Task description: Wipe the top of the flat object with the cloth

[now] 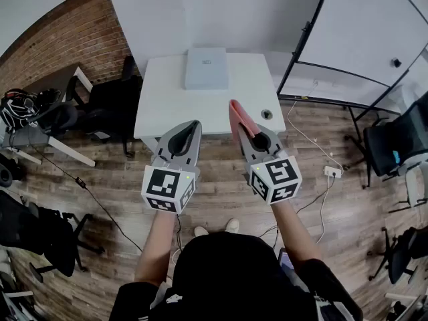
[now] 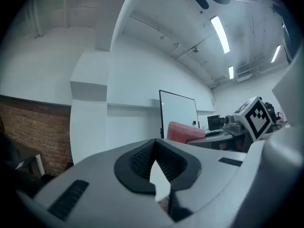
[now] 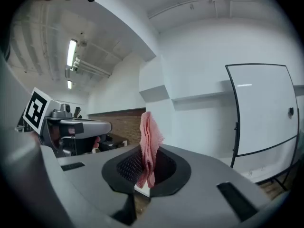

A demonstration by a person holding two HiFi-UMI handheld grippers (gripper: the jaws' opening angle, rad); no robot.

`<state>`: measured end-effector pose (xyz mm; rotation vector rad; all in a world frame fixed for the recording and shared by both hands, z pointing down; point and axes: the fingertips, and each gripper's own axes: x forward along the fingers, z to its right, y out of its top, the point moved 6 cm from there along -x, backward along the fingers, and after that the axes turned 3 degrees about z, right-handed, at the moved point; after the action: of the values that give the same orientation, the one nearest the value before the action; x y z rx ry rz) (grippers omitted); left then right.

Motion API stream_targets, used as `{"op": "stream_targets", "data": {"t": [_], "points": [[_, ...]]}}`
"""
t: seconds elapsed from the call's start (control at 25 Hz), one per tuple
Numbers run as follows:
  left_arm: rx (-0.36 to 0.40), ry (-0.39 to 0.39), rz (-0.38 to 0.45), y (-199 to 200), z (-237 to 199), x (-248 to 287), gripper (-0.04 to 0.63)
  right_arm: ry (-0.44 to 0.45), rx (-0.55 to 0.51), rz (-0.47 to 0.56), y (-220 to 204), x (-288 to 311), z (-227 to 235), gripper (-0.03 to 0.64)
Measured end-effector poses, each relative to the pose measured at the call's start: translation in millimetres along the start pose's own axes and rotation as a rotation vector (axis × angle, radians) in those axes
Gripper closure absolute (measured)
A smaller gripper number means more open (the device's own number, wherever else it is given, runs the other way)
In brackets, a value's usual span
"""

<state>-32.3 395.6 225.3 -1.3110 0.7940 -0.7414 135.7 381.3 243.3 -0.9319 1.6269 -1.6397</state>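
A flat pale grey-blue object (image 1: 206,67) lies at the far edge of a white table (image 1: 167,105). My right gripper (image 1: 249,134) is shut on a pink cloth (image 1: 237,116), folded and standing up out of its jaws (image 3: 149,146). It hovers over the table's near edge, well short of the flat object. My left gripper (image 1: 188,134) is shut with nothing between its jaws, level with the right one and to its left. In the left gripper view the pink cloth (image 2: 183,131) and the right gripper's marker cube (image 2: 256,117) show at the right.
A small round dark thing (image 1: 267,114) sits on the table's right near corner. Black chairs (image 1: 110,102) stand left of the table. A whiteboard on a black frame (image 1: 348,39) stands to the right. Cables and a power strip (image 1: 332,172) lie on the wooden floor.
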Motion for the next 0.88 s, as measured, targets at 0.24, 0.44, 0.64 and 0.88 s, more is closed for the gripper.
{"op": "stream_targets", "data": {"t": [0.24, 0.44, 0.64, 0.88], "points": [[-0.007, 0.005, -0.007, -2, 4, 7, 0.586, 0.018, 0.029, 0.017, -1, -2, 8, 0.574], [-0.002, 0.010, -0.014, -2, 17, 19, 0.586, 0.031, 0.028, 0.008, -4, -8, 23, 0.574], [-0.003, 0.020, -0.026, -9, 34, 26, 0.586, 0.050, 0.037, 0.004, -12, -15, 38, 0.574], [-0.007, 0.039, -0.047, -18, 48, 36, 0.586, 0.083, 0.049, -0.005, -24, -16, 56, 0.574]]}}
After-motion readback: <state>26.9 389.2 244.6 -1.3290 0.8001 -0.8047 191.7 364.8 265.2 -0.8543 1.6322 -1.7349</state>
